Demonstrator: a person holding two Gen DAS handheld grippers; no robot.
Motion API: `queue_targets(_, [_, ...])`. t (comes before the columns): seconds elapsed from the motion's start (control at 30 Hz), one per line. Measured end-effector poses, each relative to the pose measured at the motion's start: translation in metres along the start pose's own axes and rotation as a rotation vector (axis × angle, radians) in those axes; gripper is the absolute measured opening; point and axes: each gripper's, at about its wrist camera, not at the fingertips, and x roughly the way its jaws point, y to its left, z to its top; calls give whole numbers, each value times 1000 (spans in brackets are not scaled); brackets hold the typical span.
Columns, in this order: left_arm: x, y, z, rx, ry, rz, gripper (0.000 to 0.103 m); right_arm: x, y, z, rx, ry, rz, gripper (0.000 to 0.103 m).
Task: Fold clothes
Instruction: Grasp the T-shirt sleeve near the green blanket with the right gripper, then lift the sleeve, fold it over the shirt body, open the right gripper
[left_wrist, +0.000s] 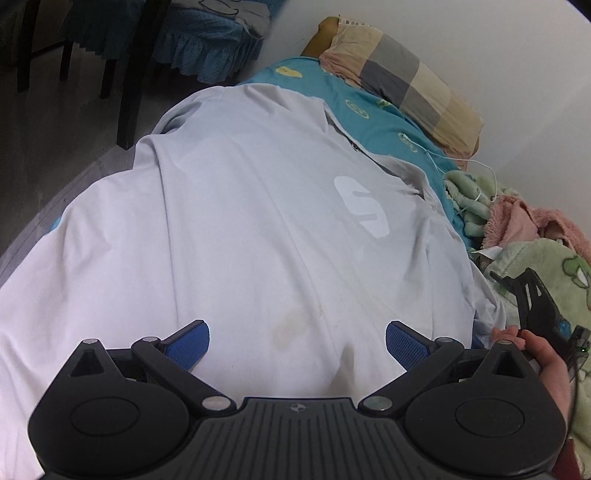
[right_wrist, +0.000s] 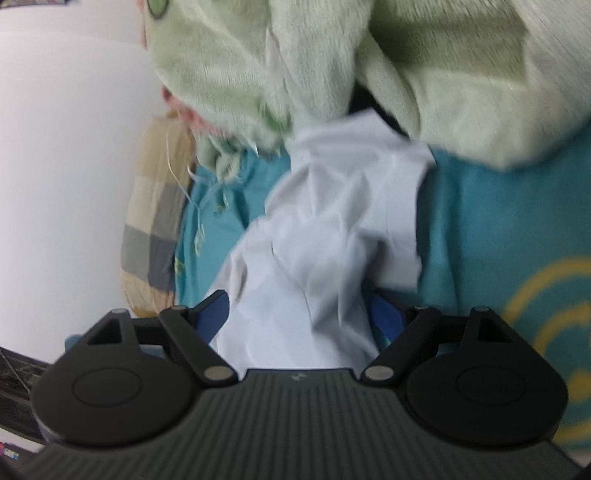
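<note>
The left gripper (left_wrist: 297, 341) hangs low over the near hem of a pale grey polo shirt (left_wrist: 240, 221), its blue pads (left_wrist: 192, 341) spread wide apart with only fabric showing between them. The shirt lies spread flat, front up, across a bed covered by a teal sheet (left_wrist: 373, 110) printed with yellow rings. Just ahead of the gripper a faint yellowish stain (left_wrist: 291, 325) marks the cloth, and farther up sits a white S-shaped logo (left_wrist: 362, 205) on the chest. The collar and a small dark button lie beyond that, toward the head of the bed.

At the right edge of the left wrist view, a hand (left_wrist: 543, 362) holds the right gripper's black frame beside the shirt's edge.

In the blurred right wrist view, the right gripper (right_wrist: 301, 314) has its blue pads set apart, with a bunched sleeve of the shirt (right_wrist: 332, 221) running between them; whether either pad touches the cloth I cannot tell. Past the sleeve lies a fluffy pale green blanket (right_wrist: 443, 74) against the white wall.

Farther off in the left wrist view, a pink fleece (left_wrist: 524, 218) sits beside the green blanket, a thin white cable (left_wrist: 461, 158) trails across the sheet, and a checked pillow (left_wrist: 402, 77) rests by the wall. To the far left stands a dark chair (left_wrist: 125, 74) with blue ruffled fabric.
</note>
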Motion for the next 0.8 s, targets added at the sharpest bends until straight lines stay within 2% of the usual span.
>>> queue_targets(0.1, [0,1,-1,-11,-4,1,103,11,0,9,-44,-75,14,85])
queue_targets(0.27, [2,-2,-1,3,-5,11,103,42,17,13,-264,-163,-1,88])
queue_targets(0.47, [8,-1,2,6,-3,3,103,59,73,-2,-786,-208,73,87])
queue_targets(0.53, [8,0,1,2,-1,-2,103,59,84,-3,-872,-224,84,87])
queue_targets(0.57, [8,1,2,-1,-1,-6,103,60,89,-3,-897,-229,75,83])
queue_targets(0.6, [8,2,2,-5,-1,-9,103,65,90,5,-867,-227,54,76])
queue_targets(0.7, [6,4,4,-20,-4,-18,103,77,91,26,-796,-213,-36,33])
queue_targets(0.73, [5,4,5,-24,-10,-19,103,80,93,32,-796,-216,-81,11])
queue_targets(0.8, [0,5,7,-30,-24,-20,103,83,96,38,-838,-256,-161,9])
